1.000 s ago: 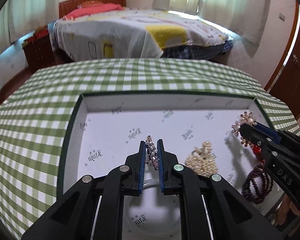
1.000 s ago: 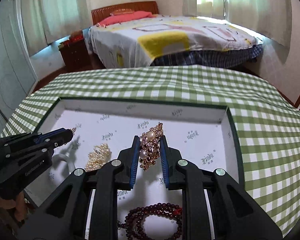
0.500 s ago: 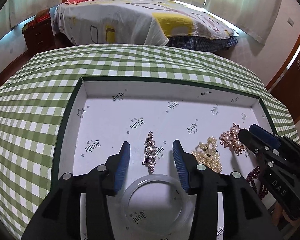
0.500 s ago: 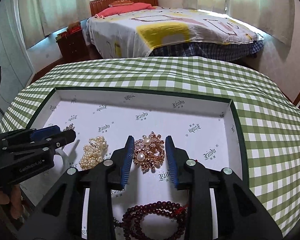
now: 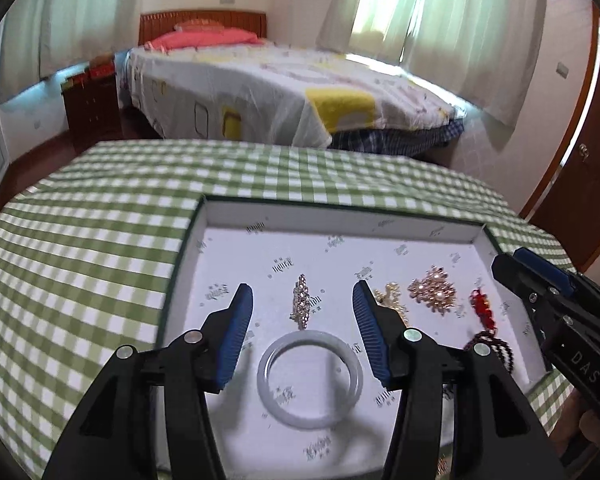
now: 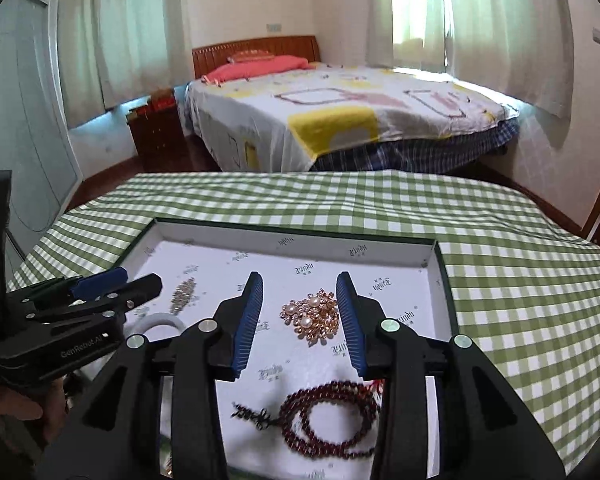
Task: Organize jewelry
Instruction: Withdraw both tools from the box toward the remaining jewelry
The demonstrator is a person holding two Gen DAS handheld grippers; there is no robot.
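Note:
A white-lined tray point(image 5: 340, 220) point(image 6: 292, 240) lies on the green checked table. In it lie a rhinestone clip point(image 5: 302, 299) point(image 6: 183, 291), a white bangle point(image 5: 310, 378) point(image 6: 156, 322), a pearl piece point(image 5: 392, 295), a gold pearl brooch point(image 5: 434, 290) point(image 6: 314, 316) and a dark red bead bracelet point(image 6: 332, 416) point(image 5: 488, 344). My left gripper point(image 5: 303, 304) is open and empty, raised behind the clip. My right gripper point(image 6: 300, 292) is open and empty, raised behind the brooch. Each gripper shows from the side in the other's view, the right point(image 5: 548, 292) and the left point(image 6: 100, 292).
The green checked tablecloth point(image 5: 80, 260) surrounds the tray. A bed point(image 6: 340, 112) and a wooden nightstand point(image 5: 92, 108) stand beyond the table's far edge. A brown door point(image 5: 580, 160) is at the right.
Both grippers opened, letting go of the clip and the brooch in the tray, then drew back and up with the jaws spread wider.

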